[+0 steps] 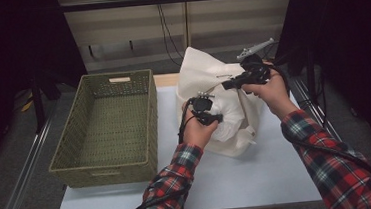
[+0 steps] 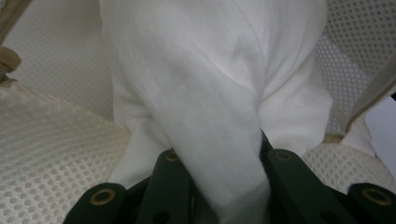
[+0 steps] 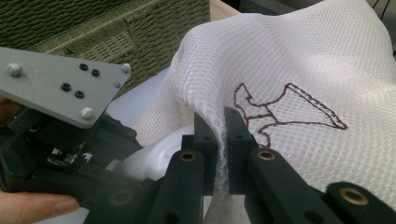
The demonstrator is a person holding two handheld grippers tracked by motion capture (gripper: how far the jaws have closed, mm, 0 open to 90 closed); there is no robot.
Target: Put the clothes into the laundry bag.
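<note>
White desk top [image 1: 259, 174] carries a woven olive-green rectangular basket [image 1: 106, 128] and, just beside it, a white mesh laundry bag [image 1: 206, 73]. Right gripper [image 3: 216, 135] pinches the bag's mesh rim between closed fingers [image 3: 236, 140]. Left gripper [image 2: 219, 186] grips a white cloth garment [image 2: 210, 93] inside the bag.

Mesh bag [image 1: 206, 73]: cream-white, fine honeycomb weave, brown stitched outline figure [image 3: 285, 109] on one face. White cloth [image 2: 210, 107] inside it, plain. Basket [image 1: 106, 131]: olive-green woven. Surface [image 1: 259, 174]: pale grey-white. My sleeves [image 1: 172, 186]: red, dark and white plaid. My tongs, left [image 1: 218, 117] and right [image 1: 226, 85]: black, brass-coloured rivets, grey plate [image 3: 56, 84].
</note>
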